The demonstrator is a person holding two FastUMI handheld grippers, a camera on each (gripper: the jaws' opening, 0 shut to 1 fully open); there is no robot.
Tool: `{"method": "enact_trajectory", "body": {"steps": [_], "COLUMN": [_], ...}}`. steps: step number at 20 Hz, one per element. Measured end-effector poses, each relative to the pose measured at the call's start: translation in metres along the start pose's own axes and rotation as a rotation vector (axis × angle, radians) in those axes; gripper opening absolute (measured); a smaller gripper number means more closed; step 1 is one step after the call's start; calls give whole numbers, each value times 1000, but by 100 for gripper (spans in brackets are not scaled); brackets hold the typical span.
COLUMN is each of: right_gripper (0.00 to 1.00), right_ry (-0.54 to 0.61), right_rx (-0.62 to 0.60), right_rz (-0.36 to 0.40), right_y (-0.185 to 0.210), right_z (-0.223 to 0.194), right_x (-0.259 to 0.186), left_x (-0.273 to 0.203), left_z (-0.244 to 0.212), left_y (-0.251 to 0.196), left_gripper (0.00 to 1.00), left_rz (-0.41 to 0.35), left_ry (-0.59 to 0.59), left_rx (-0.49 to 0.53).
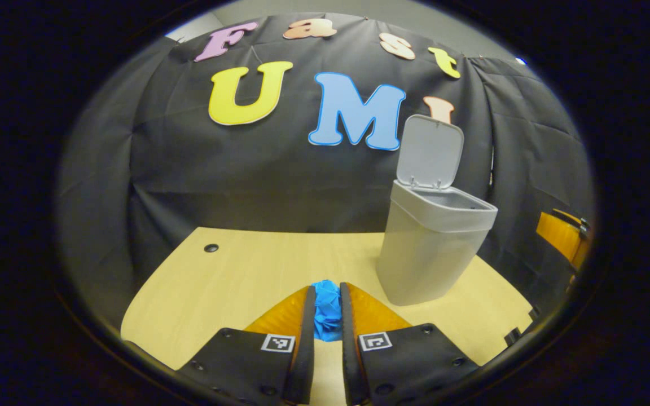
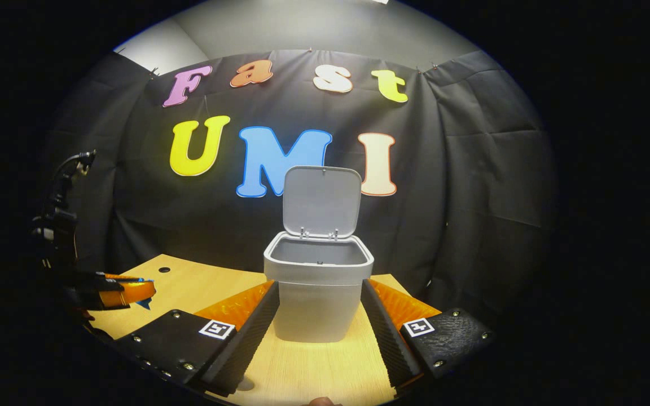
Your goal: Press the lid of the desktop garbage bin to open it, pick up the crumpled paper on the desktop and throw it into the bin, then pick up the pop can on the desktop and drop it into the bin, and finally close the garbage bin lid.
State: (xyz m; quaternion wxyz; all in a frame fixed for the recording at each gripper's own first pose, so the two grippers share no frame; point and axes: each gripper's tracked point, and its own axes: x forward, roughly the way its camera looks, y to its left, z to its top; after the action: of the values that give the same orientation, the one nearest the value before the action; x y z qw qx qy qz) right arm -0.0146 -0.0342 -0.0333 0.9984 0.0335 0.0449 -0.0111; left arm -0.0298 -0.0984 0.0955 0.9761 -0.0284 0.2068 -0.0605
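Bin: The grey desktop garbage bin stands on the tabletop at centre frame of my right gripper view, its lid tipped up and back, the mouth open.

Paper: The blue crumpled paper sits at lower centre of my left gripper view, left of the bin and apart from it.

Left hand-held gripper: Its fingers are drawn in against both sides of the paper, clamped on it.

Right hand-held gripper: Jaws spread wide, nothing between them but the view of the bin; I judge it idle.

Handling: I expect the wad to be very light, soft and springy. It should crush rather than slip, so a hold across its middle looks sound; a loose corner could tear or spring free.

Pop can: I cannot place it from here.

Surface: Pale wood-grain tabletop with a rounded front edge and a small dark cable hole at left of the left gripper view.

Room: Black cloth backdrop behind the tabletop, plain grey wall above.
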Motion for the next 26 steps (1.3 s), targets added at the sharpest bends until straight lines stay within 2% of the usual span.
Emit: {"method": "enact_trajectory", "body": {"steps": [2,5,11,14,17,26], "right_gripper": [93,93,93,93,93,93], "right_ry": [1,-1,-5,0,-1,14], "right_rx": [6,15,41,57,65,79], "right_rz": [-10,-20,-37,-51,-64,-102], "right_y": [-6,-12,-29,-38,-47,-67], "right_z": [-1,-1,-6,-8,-9,-21], "right_x": [-1,-2,3,2,3,8], "left_x": [6,16,35,44,58,105], "left_z": [24,59,106,117,127,148], "left_y": [-15,-38,-88,-109,-130,-195], "left_gripper": [29,27,29,27,29,29], "left_rz": [-21,-56,-100,-115,-143,-249], "left_ry": [-39,-98,-180,-205,-237,-349], "left_rx": [9,13,46,59,62,102]}}
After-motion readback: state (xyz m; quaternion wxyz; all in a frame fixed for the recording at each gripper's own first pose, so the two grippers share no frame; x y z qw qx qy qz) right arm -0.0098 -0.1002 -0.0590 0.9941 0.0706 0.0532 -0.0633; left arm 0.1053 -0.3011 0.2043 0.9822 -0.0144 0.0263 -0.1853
